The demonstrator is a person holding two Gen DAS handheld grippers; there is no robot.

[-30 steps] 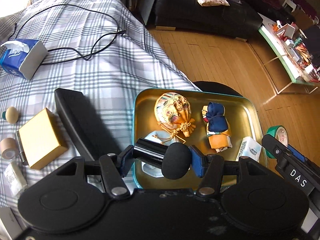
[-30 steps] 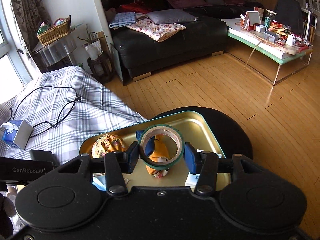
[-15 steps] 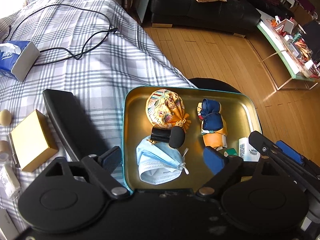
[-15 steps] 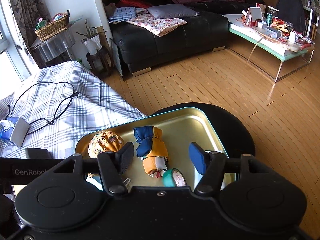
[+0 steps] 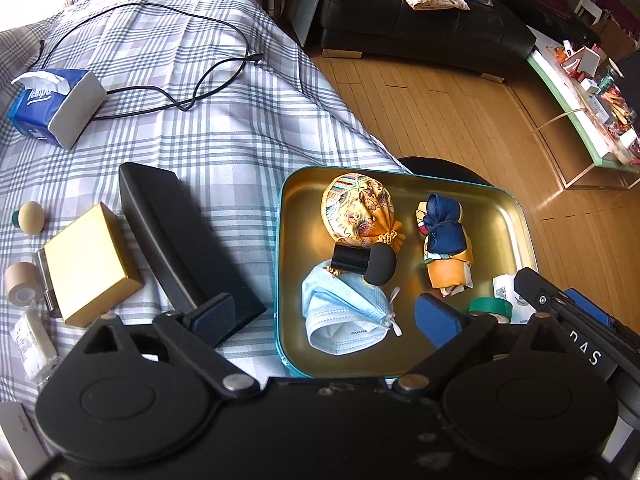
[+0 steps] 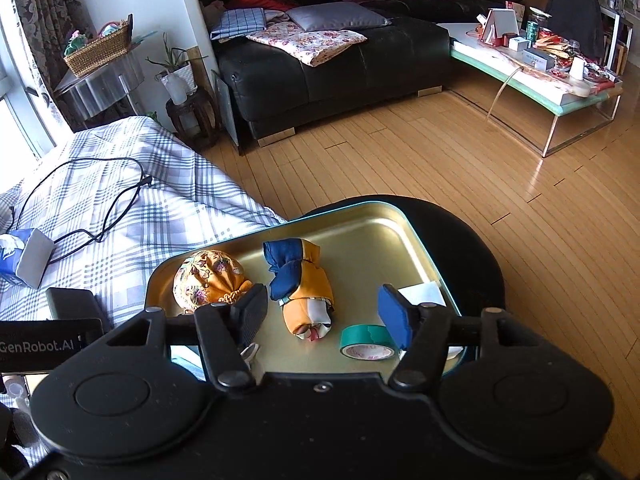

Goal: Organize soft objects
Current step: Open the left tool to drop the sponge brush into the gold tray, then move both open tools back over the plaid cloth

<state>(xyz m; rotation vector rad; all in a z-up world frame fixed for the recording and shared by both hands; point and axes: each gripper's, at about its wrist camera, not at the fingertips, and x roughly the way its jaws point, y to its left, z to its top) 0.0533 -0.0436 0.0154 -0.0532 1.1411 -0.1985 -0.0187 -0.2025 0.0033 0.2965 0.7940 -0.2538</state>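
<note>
A gold tin tray with a teal rim sits at the bed's edge. In it lie a patterned orange pouch, a blue-and-orange cloth bundle, a light blue face mask, a black foam-tipped microphone, a green tape roll and a white packet. My left gripper is open and empty above the tray's near edge. My right gripper is open and empty just above the tape roll.
On the plaid bed lie a black case, a gold box, a tissue box, a black cable, a wooden knob and a beige tape roll. Wooden floor, sofa and coffee table lie beyond.
Both grippers opened. The left let go of the microphone and the right let go of the green tape roll; both now lie in the tray. Both grippers have drawn back.
</note>
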